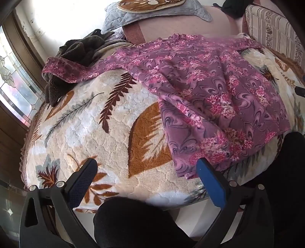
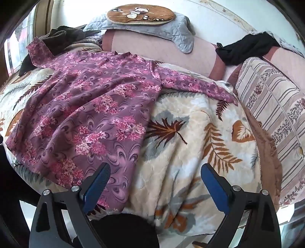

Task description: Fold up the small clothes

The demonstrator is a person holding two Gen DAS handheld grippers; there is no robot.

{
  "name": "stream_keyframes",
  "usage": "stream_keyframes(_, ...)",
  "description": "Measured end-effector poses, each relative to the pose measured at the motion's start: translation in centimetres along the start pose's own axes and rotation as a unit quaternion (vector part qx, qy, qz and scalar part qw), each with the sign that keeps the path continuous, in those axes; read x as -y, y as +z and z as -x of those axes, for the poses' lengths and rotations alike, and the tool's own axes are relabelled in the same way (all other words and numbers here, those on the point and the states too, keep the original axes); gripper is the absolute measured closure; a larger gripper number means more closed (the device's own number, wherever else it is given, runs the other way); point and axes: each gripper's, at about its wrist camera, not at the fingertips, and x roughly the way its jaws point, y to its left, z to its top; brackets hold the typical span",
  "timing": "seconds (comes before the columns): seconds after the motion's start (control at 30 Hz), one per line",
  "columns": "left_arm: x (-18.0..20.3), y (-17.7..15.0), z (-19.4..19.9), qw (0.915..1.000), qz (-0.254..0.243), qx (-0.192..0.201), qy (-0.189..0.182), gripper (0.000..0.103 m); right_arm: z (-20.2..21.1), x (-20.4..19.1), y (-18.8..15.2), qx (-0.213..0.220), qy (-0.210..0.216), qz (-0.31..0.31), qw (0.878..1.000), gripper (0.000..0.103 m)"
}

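Shirt (image 2: 83, 118) lies spread flat on the leaf-print blanket (image 2: 190, 133) with sleeves out, left gripper (image 1: 146, 167) and right gripper (image 2: 155, 171) both spread and empty above its hem, so pinch one hem corner each through both layers.

**Purple florals on a leaf-print blanket**

The shirt (image 2: 85, 114) is mauve-purple with pink flower clusters and dark swirls. Under it, the blanket (image 2: 190, 143) is cream with rust-brown, grey and maroon leaves. Behind the blanket, a brown cushion (image 2: 141, 14) with a bear print tops a grey quilt (image 2: 183, 34). Right of the blanket, the pillow (image 2: 270, 106) is beige-striped with dark florals.
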Motion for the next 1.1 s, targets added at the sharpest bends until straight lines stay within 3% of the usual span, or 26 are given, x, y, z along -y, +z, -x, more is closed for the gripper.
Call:
stream_keyframes(0.57, 0.0, 0.8, -0.3, 0.9989, 0.026, -0.002, -0.039, 0.0, -0.1, 1.2, -0.5, -0.002, -0.004, -0.027, 1.0, 0.007)
stream_keyframes(1.1, 0.5, 1.1, -0.3, 0.9984, 0.026, -0.005, -0.05, 0.0, -0.1, 1.9, -1.3, -0.004, 0.008, -0.049, 0.999, 0.007)
